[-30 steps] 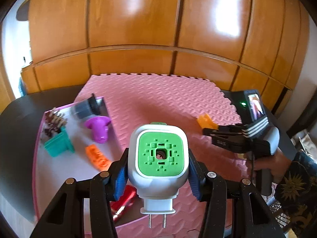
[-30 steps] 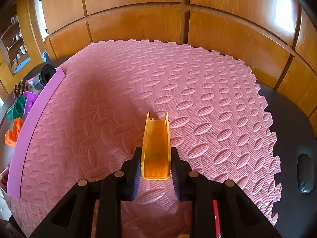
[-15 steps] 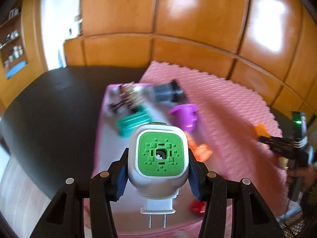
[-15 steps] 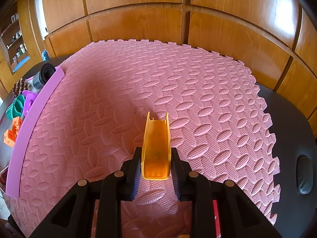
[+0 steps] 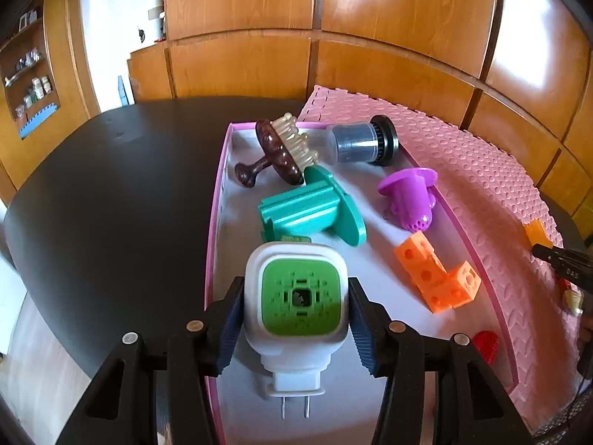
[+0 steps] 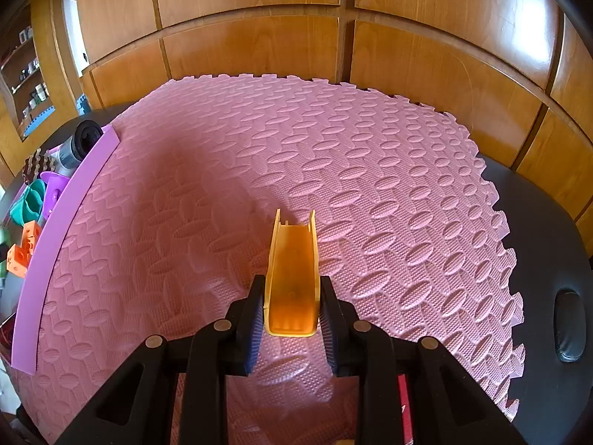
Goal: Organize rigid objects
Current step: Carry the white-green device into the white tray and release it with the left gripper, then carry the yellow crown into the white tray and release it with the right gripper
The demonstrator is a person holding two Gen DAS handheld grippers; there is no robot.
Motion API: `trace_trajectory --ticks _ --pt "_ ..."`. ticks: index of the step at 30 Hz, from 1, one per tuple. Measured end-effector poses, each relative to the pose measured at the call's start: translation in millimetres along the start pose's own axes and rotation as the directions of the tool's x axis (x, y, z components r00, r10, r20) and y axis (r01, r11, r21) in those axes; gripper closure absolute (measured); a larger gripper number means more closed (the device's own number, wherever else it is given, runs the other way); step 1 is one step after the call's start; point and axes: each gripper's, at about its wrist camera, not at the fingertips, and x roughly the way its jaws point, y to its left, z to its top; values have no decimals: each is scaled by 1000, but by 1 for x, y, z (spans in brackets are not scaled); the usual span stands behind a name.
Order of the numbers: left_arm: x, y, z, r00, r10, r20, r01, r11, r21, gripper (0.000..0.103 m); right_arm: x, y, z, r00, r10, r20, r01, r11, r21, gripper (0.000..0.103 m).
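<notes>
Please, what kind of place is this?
Probably a room in a home: wood-panelled cabinets, a dark table covered by a pink foam mat, and wall shelves holding small bottles.

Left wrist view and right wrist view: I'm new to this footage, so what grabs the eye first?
In the left wrist view, a white plug-in device with a green face sits clamped in the left hand-held gripper over a pink-rimmed tray of colourful pieces. In the right wrist view, the right hand-held gripper grips a yellow channel-shaped piece above the pink foam mat.
</notes>
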Motion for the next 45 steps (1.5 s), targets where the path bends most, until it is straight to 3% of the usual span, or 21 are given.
trace_trajectory --ticks 5,15,25,34,39,45 --pt "-12 3 2 999 11 37 -10 1000 -14 34 0 0 0 1000 -1 2 1 1000 -1 77" --pt "-44 2 -2 993 88 80 -84 995 -52 32 1 0 1 1000 -13 5 13 1000 -11 77" --pt "-58 3 -7 990 87 113 -80 995 -60 27 1 0 -1 1000 -19 6 19 1000 5 77" --pt "-64 8 -7 989 81 127 -73 995 -70 27 0 9 2 996 -88 -28 89 996 33 77" --pt "-63 14 -10 989 84 123 -73 994 -86 27 -5 19 -2 998 -32 -46 34 997 62 77" --pt "-63 21 -11 989 89 121 -76 992 -106 27 -21 45 3 998 58 -10 -57 996 64 77"
